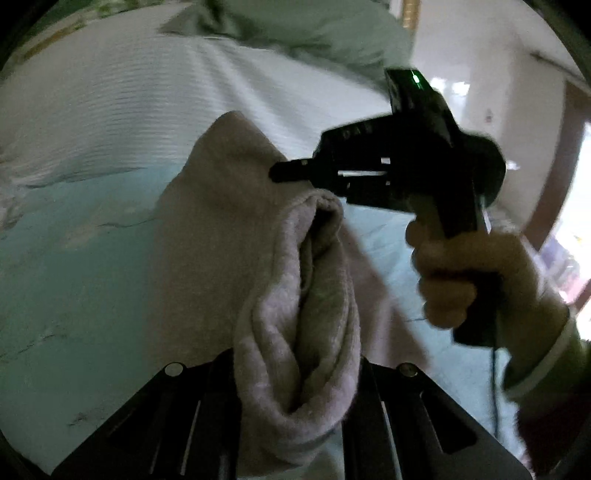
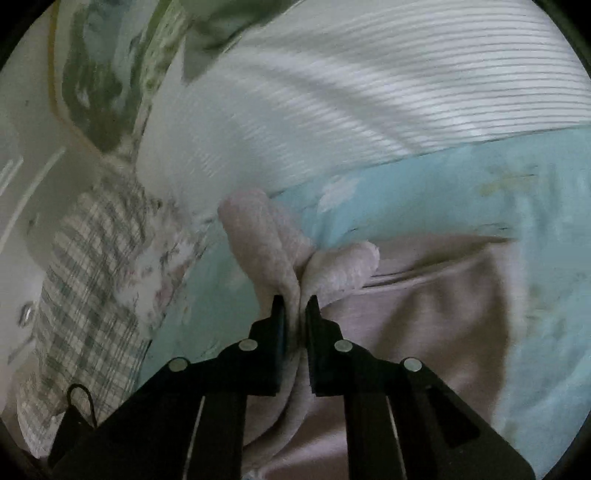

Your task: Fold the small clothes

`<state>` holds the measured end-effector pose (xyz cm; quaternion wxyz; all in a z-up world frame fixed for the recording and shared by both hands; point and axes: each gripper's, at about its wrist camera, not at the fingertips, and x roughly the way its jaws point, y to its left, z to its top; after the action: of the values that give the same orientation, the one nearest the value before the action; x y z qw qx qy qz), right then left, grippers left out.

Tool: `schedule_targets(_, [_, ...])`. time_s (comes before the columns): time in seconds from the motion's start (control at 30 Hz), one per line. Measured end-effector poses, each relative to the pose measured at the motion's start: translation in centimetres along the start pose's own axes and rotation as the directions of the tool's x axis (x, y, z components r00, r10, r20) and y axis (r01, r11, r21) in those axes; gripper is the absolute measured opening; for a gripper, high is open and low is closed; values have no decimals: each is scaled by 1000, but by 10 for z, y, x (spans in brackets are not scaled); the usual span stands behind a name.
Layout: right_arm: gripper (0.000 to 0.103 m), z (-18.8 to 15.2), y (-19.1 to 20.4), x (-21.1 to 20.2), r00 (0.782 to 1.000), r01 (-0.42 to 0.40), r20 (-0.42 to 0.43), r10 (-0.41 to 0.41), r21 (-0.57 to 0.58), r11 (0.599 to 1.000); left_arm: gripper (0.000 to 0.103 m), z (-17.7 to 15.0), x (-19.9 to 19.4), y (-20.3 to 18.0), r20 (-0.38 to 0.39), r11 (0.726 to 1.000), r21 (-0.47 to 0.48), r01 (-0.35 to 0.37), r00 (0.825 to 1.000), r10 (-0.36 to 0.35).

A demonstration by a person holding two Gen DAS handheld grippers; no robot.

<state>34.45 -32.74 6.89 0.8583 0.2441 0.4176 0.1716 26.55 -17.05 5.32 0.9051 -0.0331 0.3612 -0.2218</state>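
Note:
A small pale pink garment (image 1: 229, 236) hangs lifted over the light blue bed sheet (image 1: 74, 266). My left gripper (image 1: 295, 387) is shut on a bunched edge of it; the cloth hides the fingertips. My right gripper (image 1: 280, 171) shows in the left wrist view, held by a hand, its fingers pinching the garment's far edge. In the right wrist view my right gripper (image 2: 295, 306) is shut on a fold of the pink garment (image 2: 424, 302), which bulges above the fingers and trails down to the right over the sheet (image 2: 443, 192).
A white striped blanket (image 2: 369, 85) lies across the bed behind the garment. A plaid and floral cloth (image 2: 92, 277) lies at the left. A grey-green pillow (image 1: 314, 29) sits at the back. A doorway (image 1: 569, 206) and wall are at the right.

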Motion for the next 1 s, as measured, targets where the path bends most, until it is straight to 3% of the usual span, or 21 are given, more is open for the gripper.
schedule_targets(0.1, [11,-7,-34,-10,999,53,3,-53,59,997,9,-3,19,-25,-21,999,25,43,999,-42])
schedule_targets(0.23, [11,-26,-73,-9,994,112,-27,-110,128,985,9,-21,60,-49,-119,995,38,94,989,-89])
schedule_targets(0.33, [11,-34,-91,-7,996,88,-33,-84,170,981,9,-32,77,-60,-158,995,69,66,986,-54])
schedule_targets(0.57, [15,-43,-105,-9,998,70,-13,-69,225,972,15,-32,77,-52,-177,994,71,78,982,-65])
schedule_targets(0.7, [33,-51,-104,-22,993,111,18,-119,237,965,25,-27,70,-36,-199,993,35,111,975,-102])
schedule_targets(0.77, [43,-54,-101,-35,988,136,37,-149,234,963,45,-28,56,-25,-203,990,0,141,969,-138])
schedule_targets(0.83, [74,-59,-96,-48,984,151,58,-168,220,964,63,-36,36,-17,-184,989,-19,144,972,-145])
schedule_targets(0.87, [81,-62,-92,-54,983,152,70,-170,211,966,72,-37,29,-11,-176,990,-22,139,974,-141])
schedule_targets(0.9, [86,-65,-88,-59,983,145,82,-164,196,970,74,-38,22,-2,-165,991,-28,133,977,-135])
schedule_targets(1.0, [86,-73,-81,-63,985,150,64,-162,165,975,76,-38,7,26,-150,992,-62,107,982,-115])
